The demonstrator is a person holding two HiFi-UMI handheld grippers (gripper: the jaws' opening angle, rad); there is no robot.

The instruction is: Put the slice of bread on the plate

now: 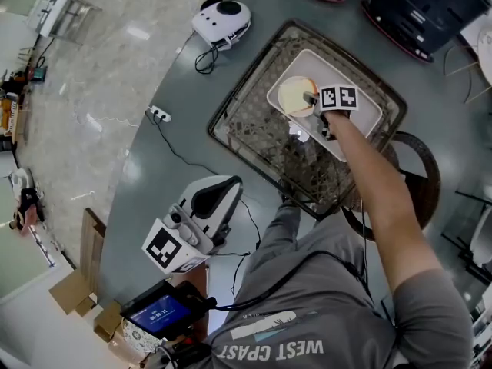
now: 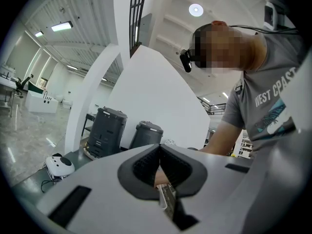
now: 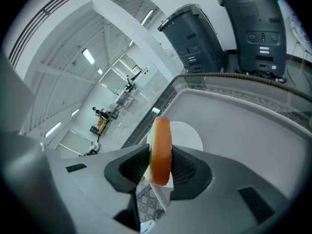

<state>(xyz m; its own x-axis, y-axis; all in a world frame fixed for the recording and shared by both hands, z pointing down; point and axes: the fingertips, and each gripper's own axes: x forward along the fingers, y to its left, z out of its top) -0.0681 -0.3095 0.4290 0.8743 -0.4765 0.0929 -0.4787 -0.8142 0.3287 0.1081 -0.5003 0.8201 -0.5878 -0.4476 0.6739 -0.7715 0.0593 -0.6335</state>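
Observation:
The slice of bread (image 3: pixel 161 130) has a pale crumb and an orange-brown crust. My right gripper (image 3: pixel 160 162) is shut on it and holds it on edge. Just beyond it lies a small round white plate (image 3: pixel 191 136) in a white rectangular tray (image 3: pixel 253 130). In the head view the right gripper (image 1: pixel 310 98) and bread (image 1: pixel 294 94) hang over that tray (image 1: pixel 361 110); the plate is hidden under the bread. My left gripper (image 1: pixel 219 194) is held near the person's body, away from the tray. Its jaws (image 2: pixel 159 155) meet with nothing between them.
The white tray sits in a dark wire basket (image 1: pixel 238 121) on a grey table. Two dark appliances (image 3: pixel 195 38) stand past the basket. A white device with black patches (image 1: pixel 221 18) and a cable (image 1: pixel 177 152) lie to the basket's left. A round stool (image 1: pixel 421 177) is at the right.

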